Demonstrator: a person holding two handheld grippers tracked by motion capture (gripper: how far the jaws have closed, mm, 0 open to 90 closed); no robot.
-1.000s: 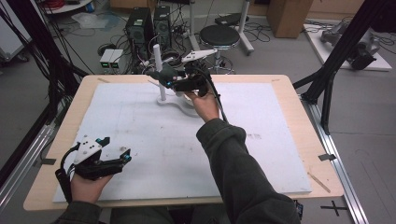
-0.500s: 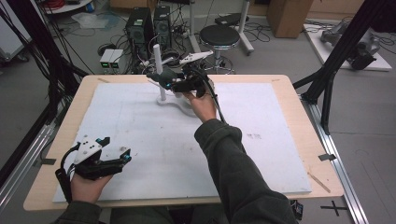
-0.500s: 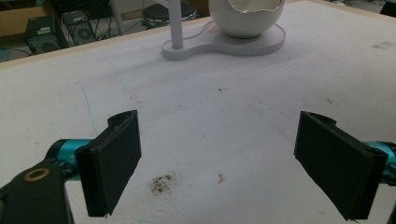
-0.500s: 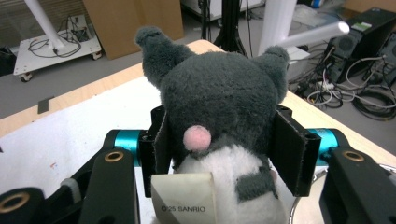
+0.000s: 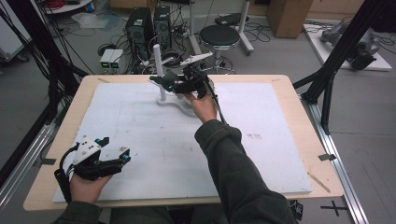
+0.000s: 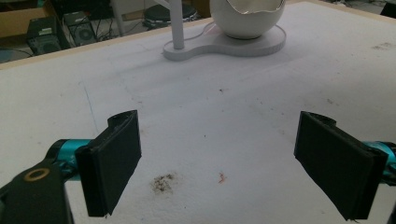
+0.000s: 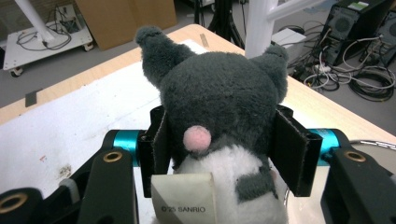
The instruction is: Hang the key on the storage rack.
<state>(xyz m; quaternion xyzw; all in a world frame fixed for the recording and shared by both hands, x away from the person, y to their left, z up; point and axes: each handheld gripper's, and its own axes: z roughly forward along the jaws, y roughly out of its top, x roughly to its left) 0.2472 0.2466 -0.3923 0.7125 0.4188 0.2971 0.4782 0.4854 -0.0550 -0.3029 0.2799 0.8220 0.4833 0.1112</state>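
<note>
- White surface [image 5: 140, 140] fills mid-frame.
- Right hand-held gripper [image 7: 224, 144], upper centre, clamps a plush [image 7: 219, 93] by the stand [image 5: 161, 70].
- Left hand-held gripper [image 6: 219, 163], lower left, gapes wide.

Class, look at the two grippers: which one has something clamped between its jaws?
The right gripper, at the table's far edge: its jaws squeeze a grey plush toy. The left gripper stands open over bare white foam.

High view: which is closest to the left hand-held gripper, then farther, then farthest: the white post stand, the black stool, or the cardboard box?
From the left hand-held gripper, at the table's near left:
1. White post stand, at the far side of the white mat.
2. Black stool, on the floor just beyond the table's far edge.
3. Cardboard box, far back on the right.
</note>
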